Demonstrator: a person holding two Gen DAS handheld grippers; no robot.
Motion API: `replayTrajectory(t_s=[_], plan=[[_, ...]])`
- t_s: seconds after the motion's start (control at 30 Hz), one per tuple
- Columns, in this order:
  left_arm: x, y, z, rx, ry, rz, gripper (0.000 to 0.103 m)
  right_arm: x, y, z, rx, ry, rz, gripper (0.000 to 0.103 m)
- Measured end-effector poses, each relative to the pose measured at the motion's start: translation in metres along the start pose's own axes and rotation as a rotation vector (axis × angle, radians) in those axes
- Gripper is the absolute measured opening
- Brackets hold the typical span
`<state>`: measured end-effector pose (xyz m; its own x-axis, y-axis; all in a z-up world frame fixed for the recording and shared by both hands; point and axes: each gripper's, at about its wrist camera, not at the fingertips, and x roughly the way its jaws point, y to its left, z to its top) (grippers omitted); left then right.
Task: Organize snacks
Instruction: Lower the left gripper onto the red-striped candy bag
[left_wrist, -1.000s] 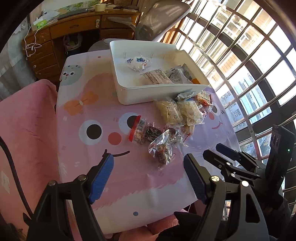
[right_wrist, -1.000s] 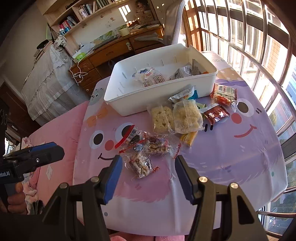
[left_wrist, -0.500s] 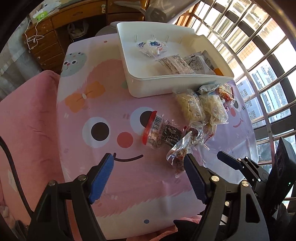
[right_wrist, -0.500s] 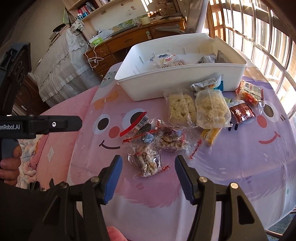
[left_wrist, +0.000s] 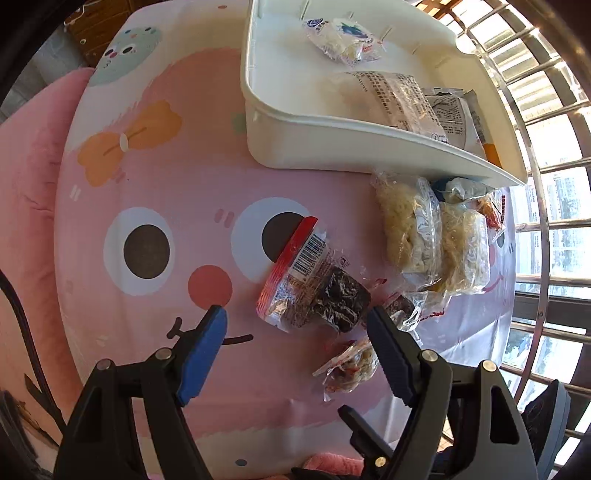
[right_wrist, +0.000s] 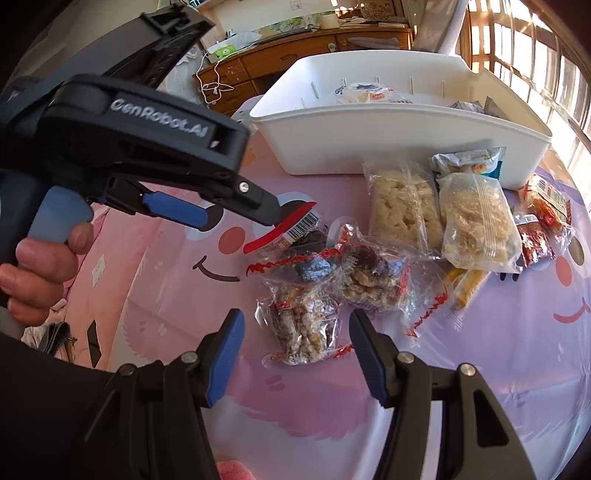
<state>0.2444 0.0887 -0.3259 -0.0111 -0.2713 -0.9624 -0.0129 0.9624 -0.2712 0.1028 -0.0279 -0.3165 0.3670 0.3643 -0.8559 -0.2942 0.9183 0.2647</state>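
The left gripper (left_wrist: 295, 325) hangs over the pink cartoon tablecloth (left_wrist: 155, 177), its jaws standing apart and empty, with the red-edged barcode packet (left_wrist: 306, 280) lying on the cloth just ahead of the gap. From this view the inside of the white bin (left_wrist: 295, 122) opens up: a blue-printed packet (left_wrist: 341, 37) near its far wall and flat printed wrappers (left_wrist: 399, 96) towards the window side.

The right wrist view shows the bin's near wall instead, hiding most of its contents, but it lays out the loose snacks clearly. The right gripper (right_wrist: 295, 332) has its jaws apart with nothing pressed between them; a clear nut-cluster bag (right_wrist: 303, 325) lies on the cloth between the fingertips. Beyond it sit two pale rice-cake bags (right_wrist: 439, 214) just before the bin. Only this view shows the person's hand (right_wrist: 40, 269) around the left gripper's blue handle.
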Motion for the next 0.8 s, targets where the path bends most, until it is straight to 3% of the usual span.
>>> replayTrajectory(t_s=[0.53, 0.63, 0.8], plan=[[0.053, 0.001, 0.025, -0.203, 0.173, -0.012, 0.077, 0.034, -0.003, 0.004, -0.027, 0.105, 0.006, 0.059], [0.060, 0.003, 0.030, -0.227, 0.198, -0.001, 0.077, 0.039, -0.008, 0.003, -0.014, 0.126, 0.031, 0.047], [0.067, 0.003, 0.038, -0.251, 0.218, 0.008, 0.077, 0.039, -0.010, 0.003, -0.024, 0.137, 0.051, 0.046]])
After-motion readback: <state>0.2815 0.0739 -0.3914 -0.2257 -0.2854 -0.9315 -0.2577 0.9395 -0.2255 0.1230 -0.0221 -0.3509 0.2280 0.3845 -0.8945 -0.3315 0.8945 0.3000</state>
